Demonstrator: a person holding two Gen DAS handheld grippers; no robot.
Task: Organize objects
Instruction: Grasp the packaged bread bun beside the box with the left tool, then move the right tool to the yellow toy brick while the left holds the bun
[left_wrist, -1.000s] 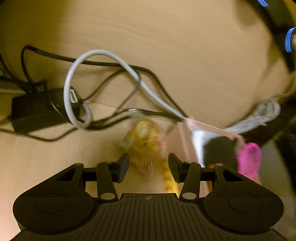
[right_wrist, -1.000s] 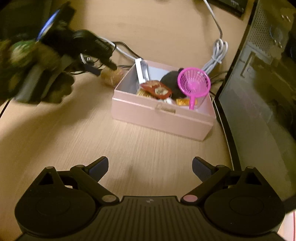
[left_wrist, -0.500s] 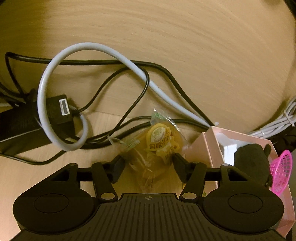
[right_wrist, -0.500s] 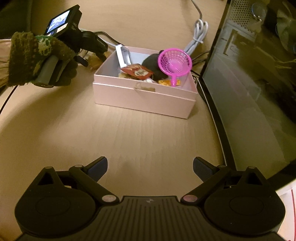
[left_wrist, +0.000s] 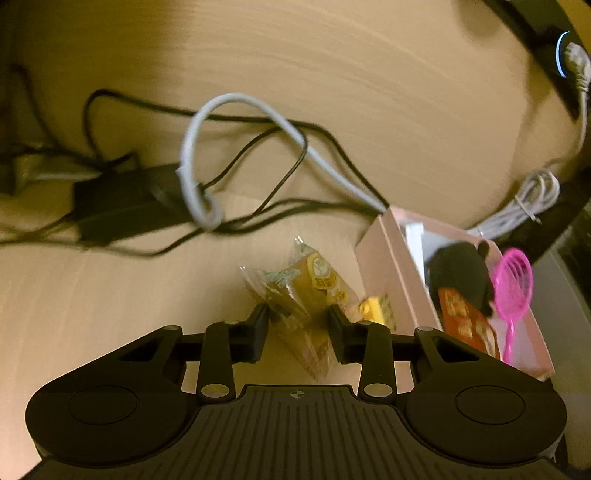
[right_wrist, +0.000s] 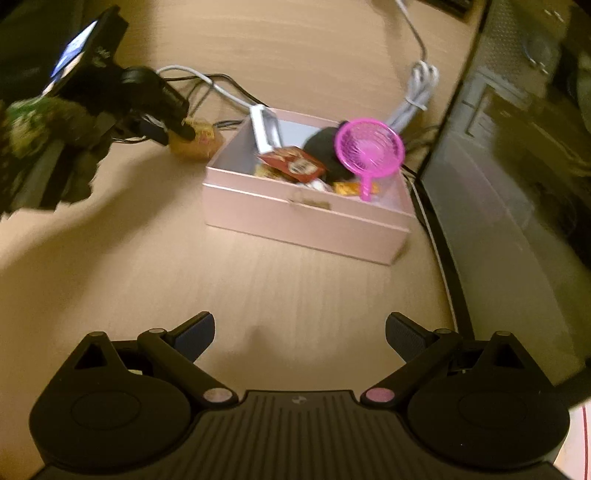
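Half a second back the snack packet (left_wrist: 303, 291) lay loose between wider jaws; the left gripper (left_wrist: 297, 326) has since closed in, and both pads now press the wrapper's lower part. Packet: clear plastic, yellow-brown pastry inside, round printed label. From the right wrist view it sits at the gripper's tips just beside the pink box's (right_wrist: 306, 210) left end, outside it; whether it is off the desk (right_wrist: 147, 258) I cannot tell.

Box is open-topped. Contents: pink plastic strainer (right_wrist: 369, 149) propped at the right end, handle pointing down inside; black rounded item (right_wrist: 321, 147) behind it; red sauce sachet (right_wrist: 291, 162) in the middle; white upright piece (right_wrist: 264, 129) at the back left corner; small yellow-orange wrappers underneath, blurred.

Right gripper (right_wrist: 299, 334) hangs over bare desk in front of the box, jaws spread wide, nothing between them.

Grey cable (left_wrist: 236, 103) and black power adapter (left_wrist: 125, 203) lie behind the packet.
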